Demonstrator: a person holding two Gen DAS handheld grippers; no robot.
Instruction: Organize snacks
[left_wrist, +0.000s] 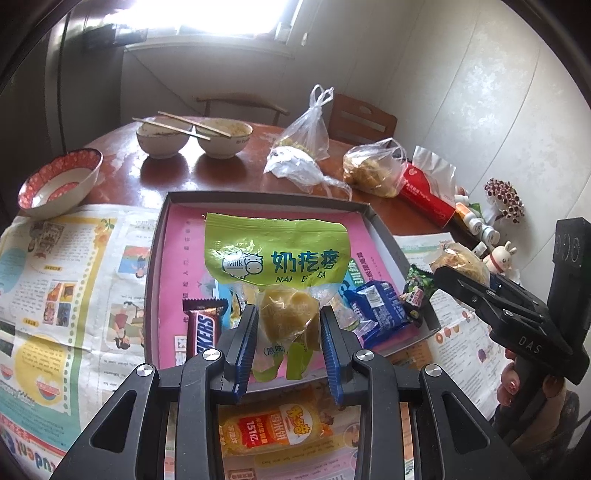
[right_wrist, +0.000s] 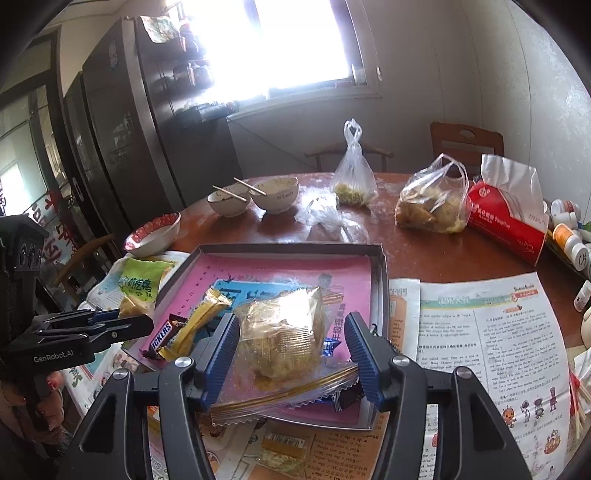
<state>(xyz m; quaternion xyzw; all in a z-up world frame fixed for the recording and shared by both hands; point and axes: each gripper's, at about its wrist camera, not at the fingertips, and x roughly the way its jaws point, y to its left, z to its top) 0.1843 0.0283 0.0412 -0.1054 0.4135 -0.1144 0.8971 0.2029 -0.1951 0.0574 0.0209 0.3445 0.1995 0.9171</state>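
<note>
Both grippers are loaded over the shallow grey tray. The left gripper has its blue pads pressed against the clear lower part of the green milk-curd bag, at the lumps inside; the bag stands up above the tray floor. The right gripper pinches a clear packet of yellowish snack across its bulging middle, its zigzag seal hanging down toward the near rim. Risk, as I judge it: both holds are on slack film over loose contents, so either bag could slide out or swing and drop off target. The clear packet hangs over the near edge and, let go there, may tip out onto the newspaper. The two tools are close, and a shared approach could make them knock. Tray contents: pink printed liner, a Snickers bar, a gold-wrapped stick, a blue biscuit pack; a small dark green packet sits at the right rim, in or out I cannot tell. An orange-labelled pack lies outside, before the tray. Three bowls stand behind on the table; what they hold is unclear.
</note>
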